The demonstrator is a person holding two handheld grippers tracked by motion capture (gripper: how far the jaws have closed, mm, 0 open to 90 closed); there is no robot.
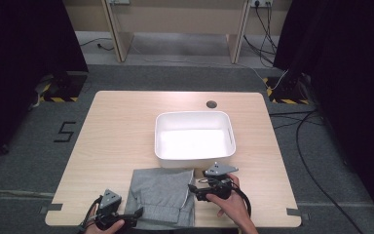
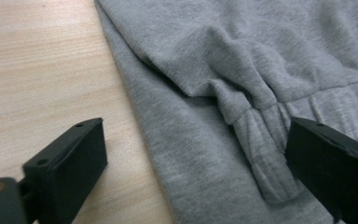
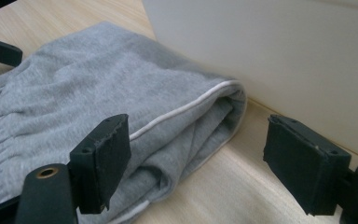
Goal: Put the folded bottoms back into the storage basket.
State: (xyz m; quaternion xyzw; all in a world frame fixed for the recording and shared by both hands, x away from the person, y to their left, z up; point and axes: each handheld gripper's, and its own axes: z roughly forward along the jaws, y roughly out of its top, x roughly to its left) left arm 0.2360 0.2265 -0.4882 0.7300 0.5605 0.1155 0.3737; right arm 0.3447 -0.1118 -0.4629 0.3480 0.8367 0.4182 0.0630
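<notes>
A folded grey garment (image 1: 163, 195) with white piping lies on the wooden table (image 1: 117, 126), just in front of a white plastic bin (image 1: 195, 114). My left gripper (image 1: 137, 214) is at the garment's near left corner. It stands open, with the gathered waistband (image 2: 261, 140) between its jaws and one jaw over bare wood. My right gripper (image 1: 193, 189) is at the garment's right edge, also open. Its jaws straddle the folded corner with the piping (image 3: 186, 109), and the pads do not press the cloth. The bin's wall (image 3: 284, 51) rises close behind.
The bin is empty and sits mid-table, right of centre. A round cable hole (image 1: 211, 104) lies behind it near the far edge. The left half of the table is bare wood. The table's front edge runs just below both hands.
</notes>
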